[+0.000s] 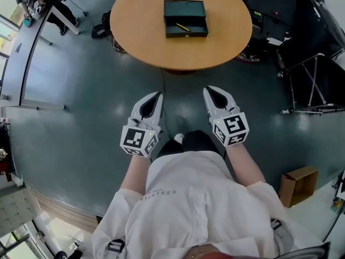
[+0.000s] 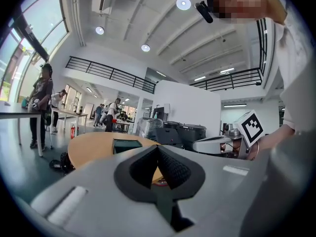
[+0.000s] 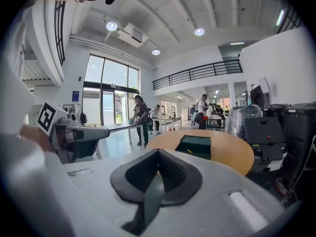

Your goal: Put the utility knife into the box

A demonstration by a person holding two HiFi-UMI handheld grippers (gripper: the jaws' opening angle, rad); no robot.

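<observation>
table: smooth matt wood, I'd say
floor: glossy, I see glare
box: matt finish

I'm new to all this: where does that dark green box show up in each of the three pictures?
Head view: box top centre, on the round wooden table.
Left gripper view: box left of centre, just below mid-height.
Right gripper view: box right of centre, just below mid-height.
Shared landmark: the round wooden table beneath it.
</observation>
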